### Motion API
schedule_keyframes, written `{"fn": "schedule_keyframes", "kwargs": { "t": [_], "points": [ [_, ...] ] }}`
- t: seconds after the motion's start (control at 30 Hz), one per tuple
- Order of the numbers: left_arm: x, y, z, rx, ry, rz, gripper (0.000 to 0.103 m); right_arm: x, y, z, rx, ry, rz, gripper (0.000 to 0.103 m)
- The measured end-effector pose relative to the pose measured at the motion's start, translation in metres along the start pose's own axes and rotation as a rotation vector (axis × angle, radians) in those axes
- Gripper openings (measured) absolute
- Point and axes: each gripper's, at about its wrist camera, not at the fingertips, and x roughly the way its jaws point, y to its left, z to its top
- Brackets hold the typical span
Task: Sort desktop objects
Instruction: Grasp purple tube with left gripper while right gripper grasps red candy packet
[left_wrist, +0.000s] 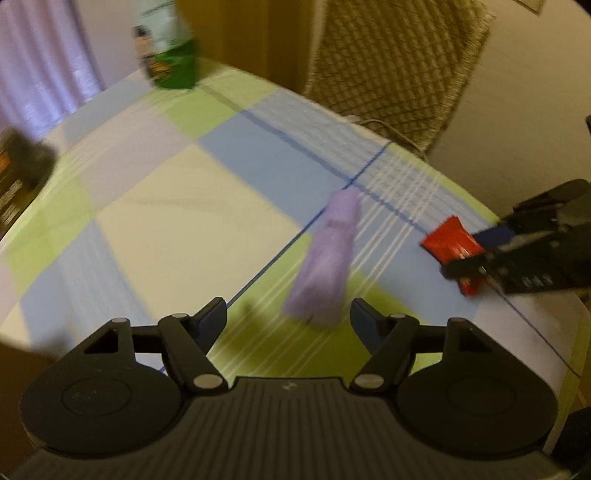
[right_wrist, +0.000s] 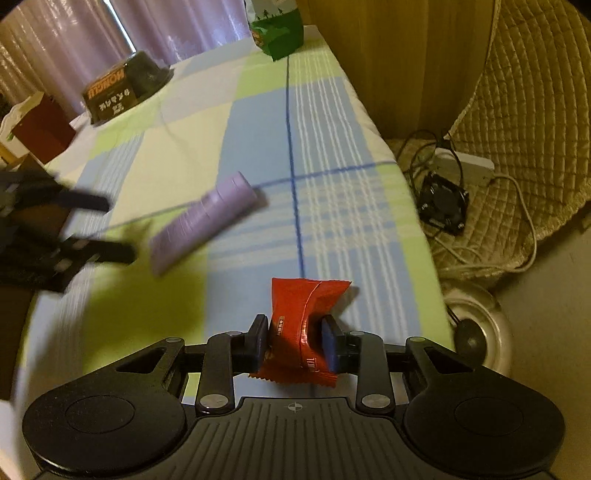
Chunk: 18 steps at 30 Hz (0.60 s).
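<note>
Right gripper (right_wrist: 293, 341): jaws narrowed onto a red snack packet (right_wrist: 303, 325), which is pinched between the two pads at mid-body and crumpled at the contact points; packet sits just above the checked tablecloth (right_wrist: 258, 122), near the table's right edge. Left gripper (left_wrist: 288, 317): jaws spread wide, nothing between them; positioned just short of the purple roll (left_wrist: 327, 258), which lies on its side on the cloth, its near end between the fingertips' line and slightly right of centre. Purple roll and red packet lie apart. At the far end of the table: a green bag (right_wrist: 277, 29) standing upright; a dark bowl-shaped container (right_wrist: 123, 86); a dark red box (right_wrist: 42, 131) at the left edge.
</note>
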Motion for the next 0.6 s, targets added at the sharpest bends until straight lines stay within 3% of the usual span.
{"fn": "schedule_keyframes", "kwargs": {
  "t": [0.1, 0.17, 0.23, 0.27, 0.33, 0.37, 0.47, 0.5, 0.53, 0.6],
  "points": [
    [0.021, -0.012, 0.015, 0.044, -0.016, -0.019, 0.070, -0.004, -0.003, -0.007, -0.009, -0.008, 0.014, 0.030],
    [0.038, -0.018, 0.024, 0.067, -0.013, -0.009, 0.064, -0.005, -0.002, -0.009, -0.019, -0.018, 0.014, 0.030],
    [0.053, -0.022, 0.029, 0.069, 0.011, 0.019, 0.043, -0.004, 0.000, -0.010, -0.030, -0.027, 0.012, 0.030],
    [0.056, -0.022, 0.028, 0.060, 0.013, 0.018, 0.041, -0.004, 0.001, -0.010, -0.037, -0.032, 0.012, 0.033],
    [0.057, -0.021, 0.026, 0.037, 0.008, 0.006, 0.032, -0.003, 0.006, -0.009, -0.067, -0.036, 0.005, 0.047],
    [0.056, -0.021, 0.023, 0.029, 0.008, 0.007, 0.031, -0.002, 0.009, -0.009, -0.096, -0.035, -0.007, 0.048],
    [0.048, -0.020, 0.012, -0.006, 0.022, 0.029, 0.030, 0.003, 0.020, -0.008, -0.181, -0.031, -0.042, 0.047],
    [0.045, -0.018, 0.006, -0.031, 0.030, 0.036, 0.030, 0.004, 0.024, -0.008, -0.209, -0.029, -0.053, 0.043],
    [0.041, -0.017, -0.002, -0.057, 0.040, 0.044, 0.030, 0.005, 0.027, -0.008, -0.238, -0.028, -0.065, 0.030],
    [0.030, -0.016, -0.017, -0.102, 0.061, 0.065, 0.030, 0.007, 0.030, -0.004, -0.255, -0.006, -0.048, 0.029]
  ]
}}
